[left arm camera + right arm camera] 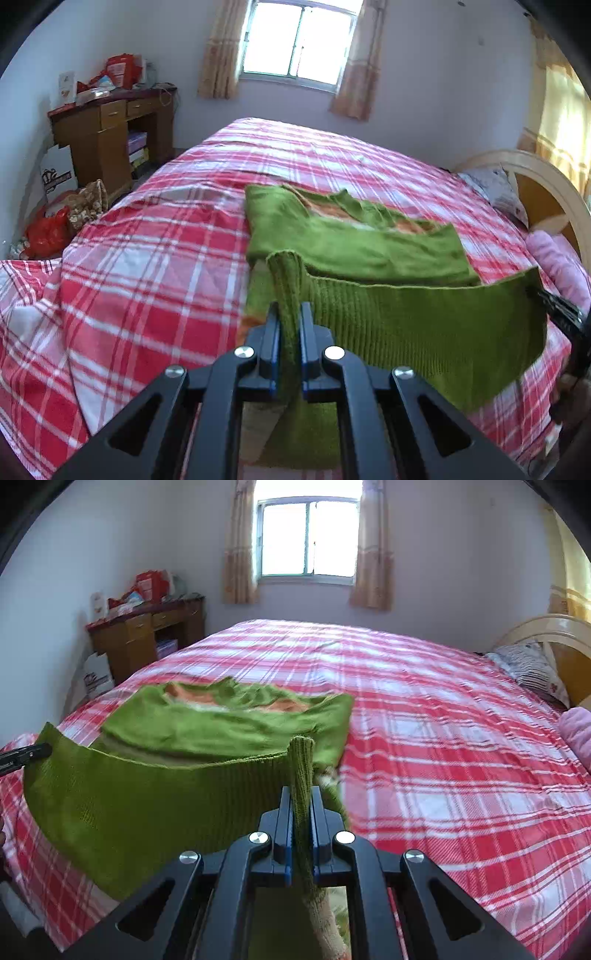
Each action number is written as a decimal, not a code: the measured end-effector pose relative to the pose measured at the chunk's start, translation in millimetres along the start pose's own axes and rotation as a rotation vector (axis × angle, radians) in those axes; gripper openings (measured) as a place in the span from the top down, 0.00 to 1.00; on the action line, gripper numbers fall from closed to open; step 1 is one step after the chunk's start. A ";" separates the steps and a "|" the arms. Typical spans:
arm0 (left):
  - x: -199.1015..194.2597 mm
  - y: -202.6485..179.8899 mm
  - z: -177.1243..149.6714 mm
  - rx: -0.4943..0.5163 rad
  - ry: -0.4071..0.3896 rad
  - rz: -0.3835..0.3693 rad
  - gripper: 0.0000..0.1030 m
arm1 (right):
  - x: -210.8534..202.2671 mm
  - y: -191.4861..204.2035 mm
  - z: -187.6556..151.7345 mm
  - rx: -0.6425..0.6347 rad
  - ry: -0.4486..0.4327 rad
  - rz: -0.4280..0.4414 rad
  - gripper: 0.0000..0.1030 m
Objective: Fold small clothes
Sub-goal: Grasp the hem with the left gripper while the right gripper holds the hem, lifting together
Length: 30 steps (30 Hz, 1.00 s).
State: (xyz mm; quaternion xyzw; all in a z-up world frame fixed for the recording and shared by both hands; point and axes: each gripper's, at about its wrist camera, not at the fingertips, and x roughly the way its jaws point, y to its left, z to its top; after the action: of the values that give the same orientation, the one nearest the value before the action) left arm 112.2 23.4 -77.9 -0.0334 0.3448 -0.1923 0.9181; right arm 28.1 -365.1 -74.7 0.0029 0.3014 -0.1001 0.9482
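A small green knitted sweater [351,247] with orange patches lies on the red plaid bed. Its ribbed hem is lifted and stretched between both grippers. My left gripper [290,314] is shut on the hem's left corner. My right gripper [302,797] is shut on the hem's right corner; it also shows at the right edge of the left wrist view [561,310]. The sweater [221,723] spreads ahead and left in the right wrist view, where the left gripper's tip [26,757] shows at the left edge. The sweater's upper part rests on the bed with sleeves folded in.
The bed [147,258] has a red and white plaid cover. A wooden desk [107,129] with clutter stands at the far left, bags [48,232] on the floor beside it. A curved headboard [535,177], pillows [532,668] and a pink bundle [557,262] are at the right.
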 end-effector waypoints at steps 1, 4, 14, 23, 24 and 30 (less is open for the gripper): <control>3.7 -0.3 3.0 -0.007 -0.002 0.005 0.92 | 3.5 -0.8 3.2 0.009 -0.002 -0.010 0.94; 17.5 -1.2 11.7 -0.019 0.002 0.033 0.92 | 16.9 -3.5 10.9 0.031 0.003 -0.031 0.94; 46.6 4.6 30.7 -0.034 0.024 0.046 0.92 | 50.9 -4.1 36.3 -0.014 0.021 -0.038 0.94; 95.3 6.0 93.7 -0.052 -0.006 0.046 0.92 | 106.8 -13.9 90.7 -0.012 0.014 -0.044 0.94; 101.2 7.1 97.7 -0.057 -0.005 0.045 0.92 | 115.9 -14.9 97.0 -0.009 0.015 -0.045 0.94; 151.7 7.2 130.7 -0.076 -0.013 0.068 0.92 | 174.3 -20.0 129.2 -0.024 0.014 -0.095 0.94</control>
State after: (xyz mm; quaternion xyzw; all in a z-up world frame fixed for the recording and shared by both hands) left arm 303.5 -36.4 -74.1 -0.0580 0.3470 -0.1475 0.9244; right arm 237.2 -426.0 -67.6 -0.0219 0.3090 -0.1411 0.9403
